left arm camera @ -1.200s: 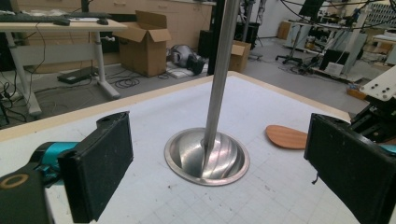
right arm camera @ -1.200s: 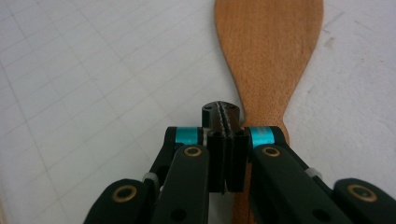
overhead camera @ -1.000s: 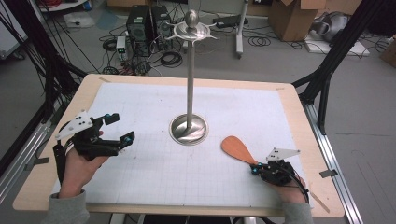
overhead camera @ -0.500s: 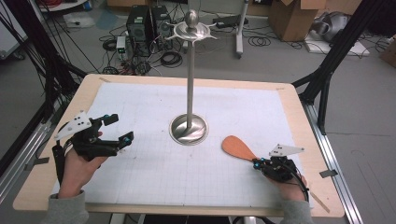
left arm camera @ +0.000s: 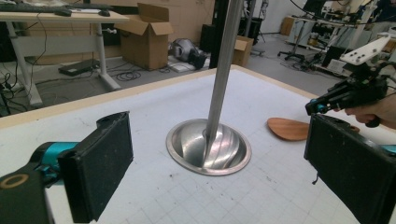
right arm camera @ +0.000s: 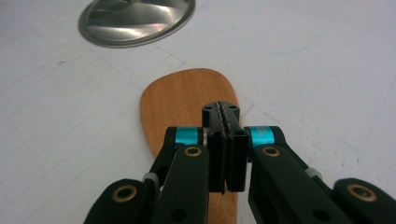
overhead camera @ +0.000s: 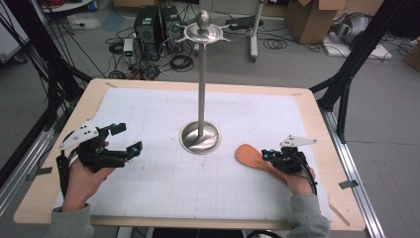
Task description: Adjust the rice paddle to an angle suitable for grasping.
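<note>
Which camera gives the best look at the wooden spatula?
The right gripper view: the wooden spatula is close, its blade fully visible. The high view shows it small, beside the right gripper. The left gripper view catches its blade edge-on.

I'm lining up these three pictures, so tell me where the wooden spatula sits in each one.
High view: wooden spatula lies right of centre, beside the stand's round base.
Left gripper view: its blade is at the right, behind the near black pad.
Right gripper view: centre, running under the shut claw.
Shared landmark: the shiny base.
</note>
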The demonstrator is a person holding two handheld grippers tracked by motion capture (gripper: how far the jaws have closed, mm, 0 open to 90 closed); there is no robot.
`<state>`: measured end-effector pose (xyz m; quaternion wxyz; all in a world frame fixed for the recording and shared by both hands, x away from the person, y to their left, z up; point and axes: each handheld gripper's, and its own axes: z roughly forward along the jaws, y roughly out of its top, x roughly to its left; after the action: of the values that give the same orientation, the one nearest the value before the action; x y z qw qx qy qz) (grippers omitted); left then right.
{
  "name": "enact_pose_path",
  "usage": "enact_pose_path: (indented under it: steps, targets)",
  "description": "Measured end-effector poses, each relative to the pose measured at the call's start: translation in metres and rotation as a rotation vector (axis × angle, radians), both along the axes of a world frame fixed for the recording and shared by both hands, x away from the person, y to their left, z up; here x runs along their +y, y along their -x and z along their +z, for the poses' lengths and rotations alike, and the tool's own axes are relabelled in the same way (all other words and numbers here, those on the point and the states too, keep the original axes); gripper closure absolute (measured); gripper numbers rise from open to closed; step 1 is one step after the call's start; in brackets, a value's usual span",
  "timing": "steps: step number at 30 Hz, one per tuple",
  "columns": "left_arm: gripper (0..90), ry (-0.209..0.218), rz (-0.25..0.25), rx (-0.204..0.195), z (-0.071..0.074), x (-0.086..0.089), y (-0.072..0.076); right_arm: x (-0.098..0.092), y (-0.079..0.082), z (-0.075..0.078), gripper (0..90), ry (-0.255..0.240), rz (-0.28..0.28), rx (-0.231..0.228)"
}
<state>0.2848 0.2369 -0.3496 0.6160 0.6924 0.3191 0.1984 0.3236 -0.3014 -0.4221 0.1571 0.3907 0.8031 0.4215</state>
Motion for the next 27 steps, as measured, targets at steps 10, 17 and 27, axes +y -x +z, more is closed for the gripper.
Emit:
enact_pose_path:
  steps: [10, 17, 27]
  targets:
    - [8.3, -0.003, -0.003, 0.008, -0.002, -0.001, 0.001, 0.014, -0.028, -0.003, 90.0, 0.060, -0.015, -0.004]
    - [8.3, -0.003, -0.001, 0.014, -0.004, 0.001, 0.001, 0.018, -0.047, -0.004, 90.0, 0.108, -0.021, 0.013]
    - [8.3, -0.005, 0.001, 0.017, -0.005, 0.002, 0.003, 0.018, -0.059, -0.017, 90.0, 0.130, -0.049, 0.081]
